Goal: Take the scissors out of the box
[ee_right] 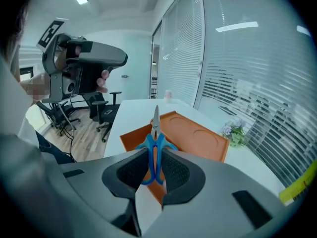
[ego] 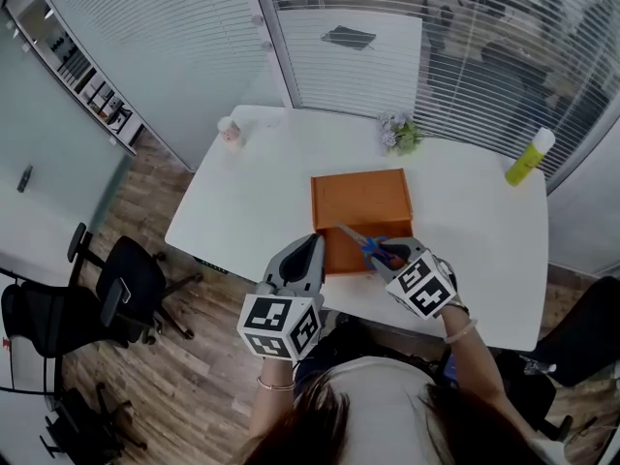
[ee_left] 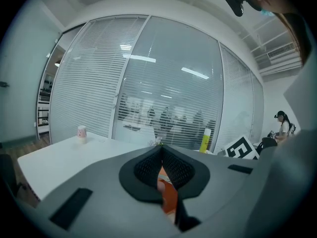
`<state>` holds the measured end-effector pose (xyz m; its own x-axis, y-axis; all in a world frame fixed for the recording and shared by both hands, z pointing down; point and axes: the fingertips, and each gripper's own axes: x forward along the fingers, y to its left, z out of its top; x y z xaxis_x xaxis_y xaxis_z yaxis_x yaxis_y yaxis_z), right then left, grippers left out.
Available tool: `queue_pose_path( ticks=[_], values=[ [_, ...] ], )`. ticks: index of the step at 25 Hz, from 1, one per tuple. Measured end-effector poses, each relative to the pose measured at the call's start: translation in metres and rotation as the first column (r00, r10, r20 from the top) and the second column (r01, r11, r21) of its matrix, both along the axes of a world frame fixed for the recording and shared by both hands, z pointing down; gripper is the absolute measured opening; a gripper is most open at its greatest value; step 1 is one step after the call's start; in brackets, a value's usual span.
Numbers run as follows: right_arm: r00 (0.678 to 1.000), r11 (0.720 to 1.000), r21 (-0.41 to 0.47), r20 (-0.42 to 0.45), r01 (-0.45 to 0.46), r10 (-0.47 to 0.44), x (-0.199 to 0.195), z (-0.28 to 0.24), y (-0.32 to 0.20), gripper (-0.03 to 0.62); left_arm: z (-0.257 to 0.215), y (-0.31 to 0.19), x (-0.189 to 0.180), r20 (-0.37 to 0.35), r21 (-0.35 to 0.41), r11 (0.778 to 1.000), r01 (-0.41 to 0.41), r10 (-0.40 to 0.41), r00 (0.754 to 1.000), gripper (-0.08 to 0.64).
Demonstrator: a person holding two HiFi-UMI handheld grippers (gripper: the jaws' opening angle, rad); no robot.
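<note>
An orange box (ego: 360,201) lies in the middle of the white table (ego: 242,201). My right gripper (ego: 386,258) hovers over the box's near edge, shut on the blue handles of the scissors (ego: 355,236). In the right gripper view the scissors (ee_right: 155,133) stick out between the pads of the right gripper (ee_right: 154,157), steel blades closed and pointing forward above the box (ee_right: 198,138). My left gripper (ego: 312,243) hangs at the box's near left corner. In its own view the left gripper (ee_left: 162,155) has its tips touching with nothing between them, and orange box (ee_left: 170,198) shows through the gap below.
A pink cup (ego: 230,132) stands at the table's far left corner, a small flower plant (ego: 399,136) at the far edge, and a yellow-green bottle (ego: 528,158) at the far right. A black office chair (ego: 126,289) sits on the wooden floor to the left.
</note>
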<state>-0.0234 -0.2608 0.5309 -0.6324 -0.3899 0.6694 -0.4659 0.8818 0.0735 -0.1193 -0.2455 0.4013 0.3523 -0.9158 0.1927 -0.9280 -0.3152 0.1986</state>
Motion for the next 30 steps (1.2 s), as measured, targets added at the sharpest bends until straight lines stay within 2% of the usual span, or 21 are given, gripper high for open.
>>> queue_pose_path(
  ticks=[16, 23, 30],
  values=[
    [0.988, 0.993, 0.085, 0.135, -0.085, 0.073, 0.023, -0.047, 0.017, 0.110, -0.011, 0.024, 0.017, 0.003, 0.024, 1.000, 0.012, -0.012, 1.000, 0.018],
    [0.966, 0.986, 0.097, 0.233, -0.134, 0.108, 0.026, -0.074, 0.025, 0.110, -0.015, 0.033, 0.024, 0.022, 0.043, 0.999, 0.006, -0.007, 1.000, 0.018],
    [0.948, 0.979, 0.115, 0.289, -0.171, 0.132, 0.031, -0.092, 0.034, 0.110, -0.019, 0.043, 0.027, 0.028, 0.059, 0.998, -0.001, 0.000, 1.000, 0.018]
  ],
)
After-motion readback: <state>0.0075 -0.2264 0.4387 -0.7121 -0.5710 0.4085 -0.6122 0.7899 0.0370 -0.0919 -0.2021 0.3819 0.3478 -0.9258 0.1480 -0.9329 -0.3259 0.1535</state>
